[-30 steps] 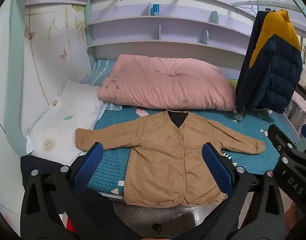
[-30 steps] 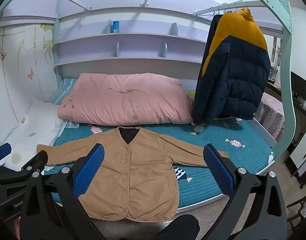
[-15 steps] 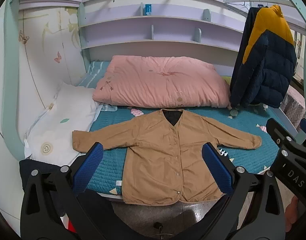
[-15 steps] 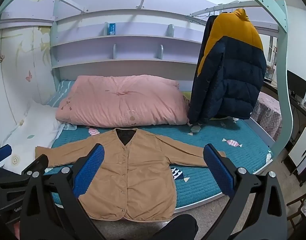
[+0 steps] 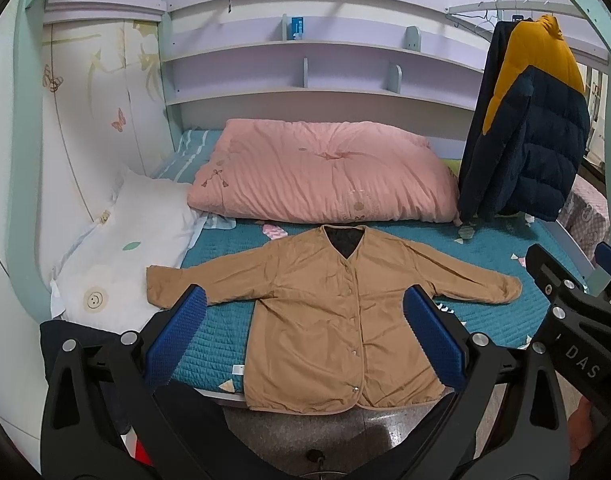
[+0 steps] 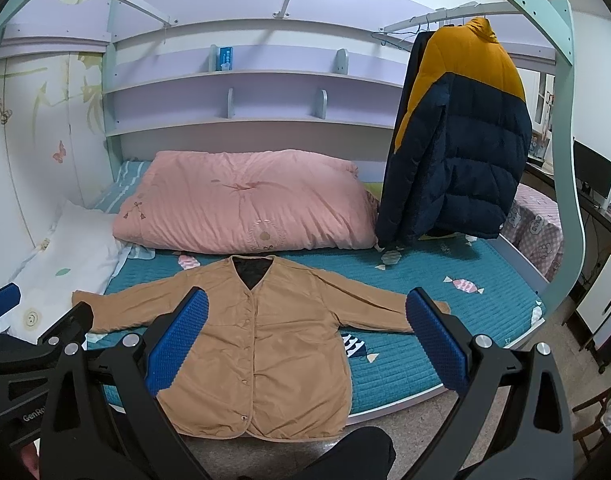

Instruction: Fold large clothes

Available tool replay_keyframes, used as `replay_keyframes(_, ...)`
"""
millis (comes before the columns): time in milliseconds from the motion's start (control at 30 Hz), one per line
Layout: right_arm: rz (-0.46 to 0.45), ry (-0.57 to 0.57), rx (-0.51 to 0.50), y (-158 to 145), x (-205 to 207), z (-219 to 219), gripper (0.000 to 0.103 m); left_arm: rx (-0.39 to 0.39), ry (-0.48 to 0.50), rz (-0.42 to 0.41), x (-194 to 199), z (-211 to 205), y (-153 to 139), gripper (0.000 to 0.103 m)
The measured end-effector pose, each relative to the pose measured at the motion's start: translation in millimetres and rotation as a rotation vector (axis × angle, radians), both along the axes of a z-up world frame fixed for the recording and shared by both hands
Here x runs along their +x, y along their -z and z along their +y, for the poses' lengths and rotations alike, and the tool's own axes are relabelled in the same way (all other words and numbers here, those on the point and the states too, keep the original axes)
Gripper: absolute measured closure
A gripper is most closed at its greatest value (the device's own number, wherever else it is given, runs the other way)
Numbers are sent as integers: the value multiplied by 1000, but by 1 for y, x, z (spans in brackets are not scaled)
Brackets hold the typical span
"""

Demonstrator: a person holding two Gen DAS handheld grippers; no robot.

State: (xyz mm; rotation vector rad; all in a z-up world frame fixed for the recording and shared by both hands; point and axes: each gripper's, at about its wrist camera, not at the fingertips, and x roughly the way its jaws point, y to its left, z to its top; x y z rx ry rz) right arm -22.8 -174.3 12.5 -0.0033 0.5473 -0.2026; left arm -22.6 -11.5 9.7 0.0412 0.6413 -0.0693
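A tan button-front jacket (image 5: 329, 312) lies flat on the teal bedspread (image 5: 489, 320), buttoned, both sleeves spread out, hem hanging over the bed's front edge. The right wrist view shows the same jacket (image 6: 265, 340). My left gripper (image 5: 305, 332) hovers open in front of the hem, its blue pads wide apart and holding nothing. My right gripper (image 6: 309, 336) is open too, off the bed, with nothing between its fingers. Each gripper shows at the edge of the other's view.
A pink quilt (image 5: 325, 176) is folded at the back of the bed, a white pillow (image 5: 121, 240) lies at the left. A navy and yellow puffer jacket (image 6: 461, 140) hangs at the right. Shelves (image 6: 245, 120) line the back wall.
Both cameras have tilted slightly; the bed scene has shifted a little in both views. The jacket has not moved and both grippers stay open.
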Motion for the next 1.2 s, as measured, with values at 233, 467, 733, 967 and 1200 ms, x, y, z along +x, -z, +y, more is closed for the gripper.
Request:
replay_keyframes(233, -8, 1, -4, 1, -4, 2, 7, -5, 7, -5, -2, -3, -4, 5)
replay_keyframes(467, -13, 3, -6, 1, -7, 0, 7, -8, 10, -4, -3, -4, -6, 5)
replay_keyframes(733, -13, 5, -9, 1, -8, 0, 7, -8, 12, -5, -4, -5, -6, 5)
replay_keyframes(967, -13, 6, -8, 1, -10, -1, 7, -7, 16, -6, -5, -11, -7, 5)
replay_keyframes(1200, -13, 6, -8, 1, -10, -2, 7, -8, 22, -8, -6, -15, -8, 5)
